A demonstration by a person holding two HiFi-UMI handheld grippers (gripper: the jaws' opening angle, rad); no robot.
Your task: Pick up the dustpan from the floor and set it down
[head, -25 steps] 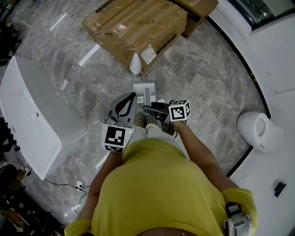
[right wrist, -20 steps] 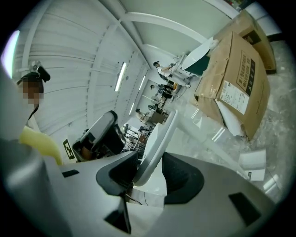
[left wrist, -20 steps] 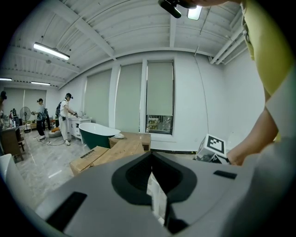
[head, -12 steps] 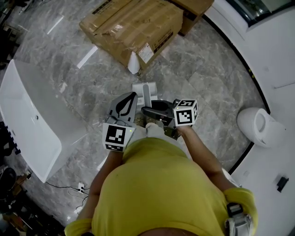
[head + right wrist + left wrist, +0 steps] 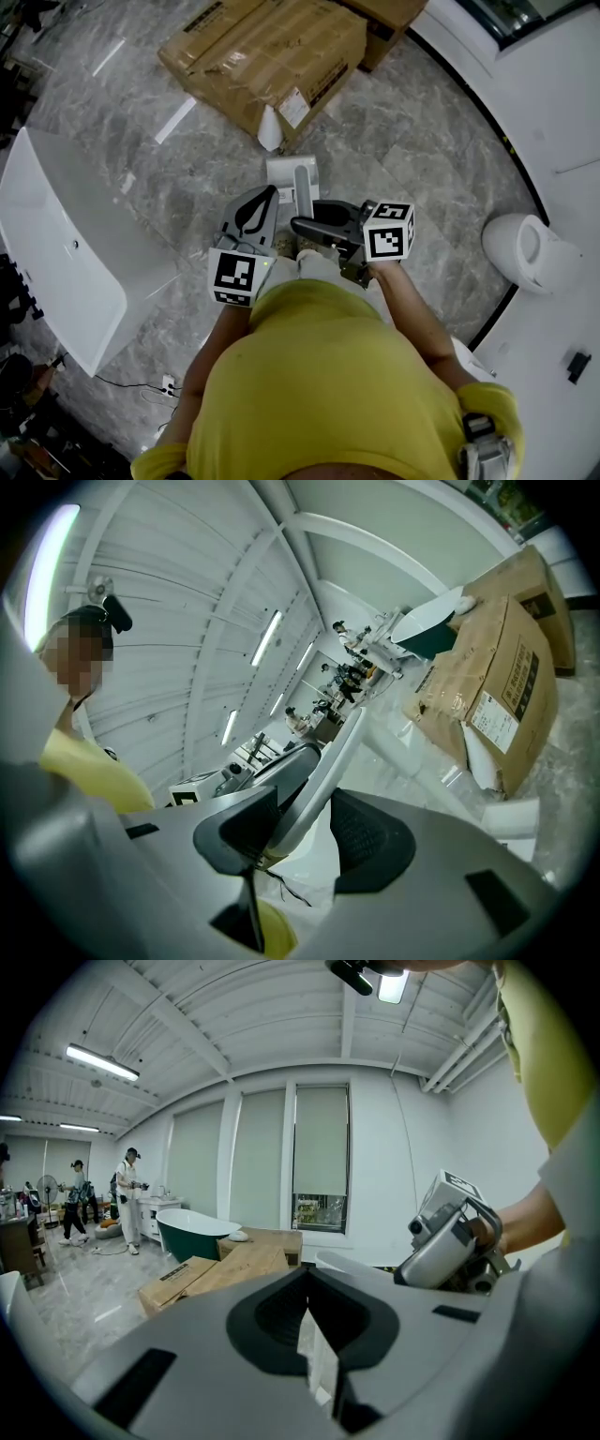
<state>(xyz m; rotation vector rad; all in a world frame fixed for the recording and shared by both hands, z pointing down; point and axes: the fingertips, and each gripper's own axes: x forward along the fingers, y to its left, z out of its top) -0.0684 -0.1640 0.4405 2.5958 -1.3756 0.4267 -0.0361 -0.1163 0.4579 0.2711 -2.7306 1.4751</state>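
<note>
The white dustpan (image 5: 284, 174) shows below my hands, just in front of the person's feet, with its long pale handle (image 5: 302, 190) rising toward me. My right gripper (image 5: 305, 223) is closed loosely round that handle. In the right gripper view the handle (image 5: 349, 741) runs slantwise between the dark pads, against the left pad low down and the right pad's tip higher up. My left gripper (image 5: 270, 195) hangs beside it at the left with its jaws shut. A thin white sliver shows in the slit of the left gripper (image 5: 309, 1283); I cannot tell what it is.
Large cardboard boxes (image 5: 267, 56) lie on the marble floor ahead, a white roll (image 5: 273, 128) leaning on them. A white bathtub (image 5: 56, 234) stands left, a white toilet (image 5: 525, 258) right. A cable and power strip (image 5: 167, 382) lie near the tub. People (image 5: 127, 1194) stand far off.
My right gripper has risen toward the camera and shifted a little right, its marker cube looming larger. The dustpan looks slightly bigger. The left gripper has stayed put.
</note>
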